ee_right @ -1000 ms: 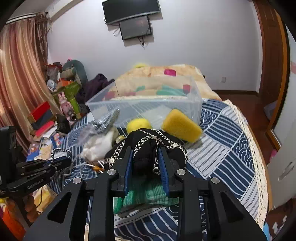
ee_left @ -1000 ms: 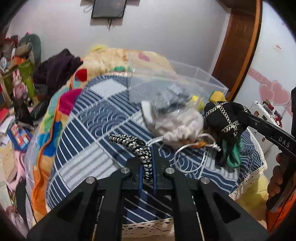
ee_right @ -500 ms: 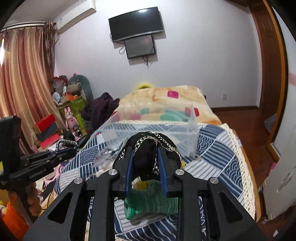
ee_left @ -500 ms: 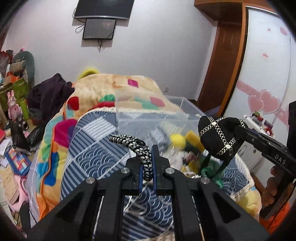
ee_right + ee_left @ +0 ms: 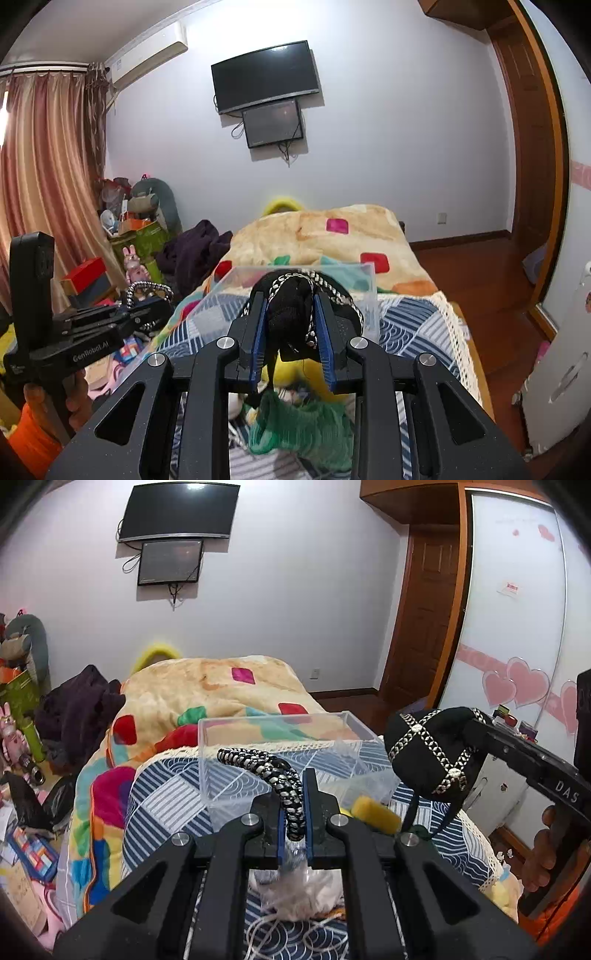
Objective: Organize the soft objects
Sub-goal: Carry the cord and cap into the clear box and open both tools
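Note:
My left gripper [image 5: 294, 805] is shut on a black-and-white braided cord [image 5: 266, 768], held above the bed. It also shows in the right wrist view [image 5: 147, 306]. My right gripper [image 5: 291, 321] is shut on a black pouch with silver chain trim [image 5: 295, 299], lifted off the bed; it shows at the right of the left wrist view [image 5: 428, 753]. A clear plastic bin [image 5: 280, 753] stands on the blue patterned cover [image 5: 170, 805] ahead of both grippers. A green knit piece [image 5: 299, 428] hangs below the pouch.
A yellow sponge [image 5: 373, 810] and a bagged white soft item [image 5: 295, 893] lie on the cover near the bin. A bright blanket [image 5: 207, 698] covers the far bed. Clutter [image 5: 122, 236] fills the floor at left. A wardrobe [image 5: 517, 627] stands at right.
Both grippers have risen from the bed with their loads and tilted up towards the wall. The bin now sits lower in both views.

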`<state>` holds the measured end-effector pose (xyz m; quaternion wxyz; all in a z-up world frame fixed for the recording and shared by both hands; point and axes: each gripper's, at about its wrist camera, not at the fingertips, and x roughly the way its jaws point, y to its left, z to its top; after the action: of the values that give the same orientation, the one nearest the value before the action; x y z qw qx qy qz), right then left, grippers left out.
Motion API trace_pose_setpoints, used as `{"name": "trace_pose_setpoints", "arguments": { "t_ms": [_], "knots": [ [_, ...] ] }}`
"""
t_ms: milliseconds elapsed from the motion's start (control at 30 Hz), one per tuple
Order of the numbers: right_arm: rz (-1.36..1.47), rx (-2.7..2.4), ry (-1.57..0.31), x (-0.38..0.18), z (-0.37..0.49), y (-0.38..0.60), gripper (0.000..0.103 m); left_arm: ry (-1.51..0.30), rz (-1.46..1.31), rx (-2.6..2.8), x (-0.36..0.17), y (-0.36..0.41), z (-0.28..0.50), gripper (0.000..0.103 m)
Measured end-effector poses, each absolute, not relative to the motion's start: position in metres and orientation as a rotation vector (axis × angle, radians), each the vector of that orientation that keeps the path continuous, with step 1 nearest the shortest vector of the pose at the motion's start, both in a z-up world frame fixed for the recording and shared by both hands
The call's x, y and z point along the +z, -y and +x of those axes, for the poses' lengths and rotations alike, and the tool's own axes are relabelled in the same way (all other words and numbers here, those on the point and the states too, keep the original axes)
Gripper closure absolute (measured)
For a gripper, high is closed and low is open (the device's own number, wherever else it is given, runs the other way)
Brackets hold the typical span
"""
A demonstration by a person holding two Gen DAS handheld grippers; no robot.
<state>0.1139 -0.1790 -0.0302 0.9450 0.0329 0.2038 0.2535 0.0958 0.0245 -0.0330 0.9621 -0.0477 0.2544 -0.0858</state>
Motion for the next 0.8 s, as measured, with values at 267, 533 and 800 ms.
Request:
{"name": "trace_pose_setpoints", "arguments": {
  "t_ms": [267,533,800],
  "knots": [
    [0.078,0.527,-0.369,-0.016,0.130,0.170,0.080,-0.526,-0.074,-0.184,-0.029,-0.019,0.125,0.096],
    [0.062,0.483,-0.391,-0.024,0.162,0.161,0.080,-0.612,-0.095,-0.214,-0.041,-0.024,0.170,0.096],
    [0.000,0.423,-0.487,-0.049,0.202,0.145,0.080,-0.744,-0.080,-0.232,-0.065,-0.021,0.219,0.096]
  ]
}}
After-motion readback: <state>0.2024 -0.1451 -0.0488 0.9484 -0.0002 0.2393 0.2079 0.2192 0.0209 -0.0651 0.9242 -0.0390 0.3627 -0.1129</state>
